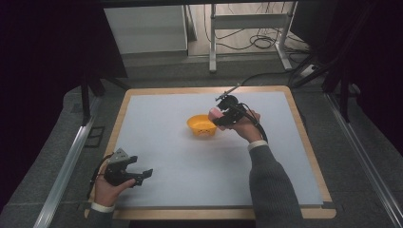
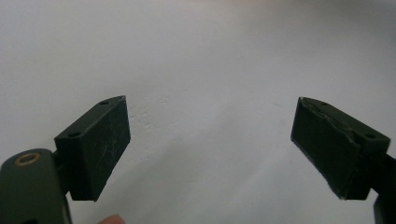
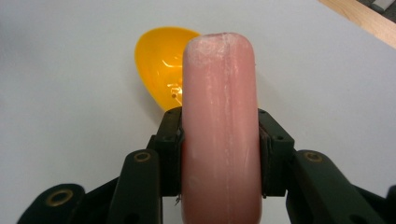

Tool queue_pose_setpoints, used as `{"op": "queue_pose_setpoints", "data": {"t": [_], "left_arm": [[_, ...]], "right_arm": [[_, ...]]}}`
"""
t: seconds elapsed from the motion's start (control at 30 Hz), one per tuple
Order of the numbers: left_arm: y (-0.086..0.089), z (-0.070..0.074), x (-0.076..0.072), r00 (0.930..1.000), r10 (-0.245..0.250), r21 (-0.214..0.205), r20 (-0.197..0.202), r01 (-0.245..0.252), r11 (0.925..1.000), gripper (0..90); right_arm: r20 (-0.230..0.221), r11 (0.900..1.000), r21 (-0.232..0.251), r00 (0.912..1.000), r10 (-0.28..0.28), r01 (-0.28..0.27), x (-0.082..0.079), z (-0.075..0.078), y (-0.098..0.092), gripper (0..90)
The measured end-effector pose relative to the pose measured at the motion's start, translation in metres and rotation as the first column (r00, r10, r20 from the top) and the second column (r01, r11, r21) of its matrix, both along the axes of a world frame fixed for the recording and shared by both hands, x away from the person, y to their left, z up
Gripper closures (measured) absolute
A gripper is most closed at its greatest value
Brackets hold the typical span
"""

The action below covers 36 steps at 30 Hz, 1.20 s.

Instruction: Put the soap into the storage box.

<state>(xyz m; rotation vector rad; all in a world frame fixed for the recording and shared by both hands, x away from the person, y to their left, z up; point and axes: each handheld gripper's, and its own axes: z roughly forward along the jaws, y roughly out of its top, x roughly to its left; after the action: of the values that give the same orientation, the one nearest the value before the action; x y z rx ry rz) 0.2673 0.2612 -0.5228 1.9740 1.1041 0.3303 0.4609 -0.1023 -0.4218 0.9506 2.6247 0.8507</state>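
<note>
1. The pink, rounded, waxy bar (image 3: 219, 126) is sitting clamped between the right gripper's (image 3: 219, 154) jaws, long axis pointing ahead.
2. The yellow plastic bowl (image 1: 202, 125) is lying at the bar's nine o'clock, just beside it.
3. The left gripper (image 2: 210, 140) is gaping empty, well apart, over the white table (image 1: 180, 161).

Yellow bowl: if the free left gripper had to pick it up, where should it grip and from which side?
Grip the rim. The yellow bowl stands upright and open-topped on the white mat, so come down from above on its left edge, one jaw inside, one outside. The right gripper, holding the pink block, crowds the right side. The left gripper is open.
</note>
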Motion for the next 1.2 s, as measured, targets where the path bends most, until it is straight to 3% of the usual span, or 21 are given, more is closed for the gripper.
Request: {"op": "queue_pose_setpoints", "data": {"t": [0.47,0.7,0.9,1.2], "left_arm": [[0.001,0.001,0.000,1.0000,0.001,0.004,0.000,-0.001,1.0000,12.4],[0.000,0.000,0.000,1.0000,0.000,0.002,0.000,0.000,1.0000,12.3],[0.001,0.000,0.000,1.0000,0.000,0.000,0.000,0.000,1.0000,12.3],[0.000,-0.001,0.001,1.0000,-0.005,0.004,-0.002,0.005,1.0000,12.3]], "right_arm": [[-0.011,0.9990,-0.014,0.9990,0.043,-0.043,0.017,-0.003,0.023,59.6],[-0.009,0.9978,-0.047,0.9989,0.046,-0.047,0.024,-0.007,0.031,59.6],[-0.001,0.9929,-0.089,0.9969,0.079,-0.079,0.027,-0.012,0.041,59.6],[-0.007,0.9868,-0.111,0.9931,0.117,-0.117,0.033,-0.022,0.050,59.5]]}}
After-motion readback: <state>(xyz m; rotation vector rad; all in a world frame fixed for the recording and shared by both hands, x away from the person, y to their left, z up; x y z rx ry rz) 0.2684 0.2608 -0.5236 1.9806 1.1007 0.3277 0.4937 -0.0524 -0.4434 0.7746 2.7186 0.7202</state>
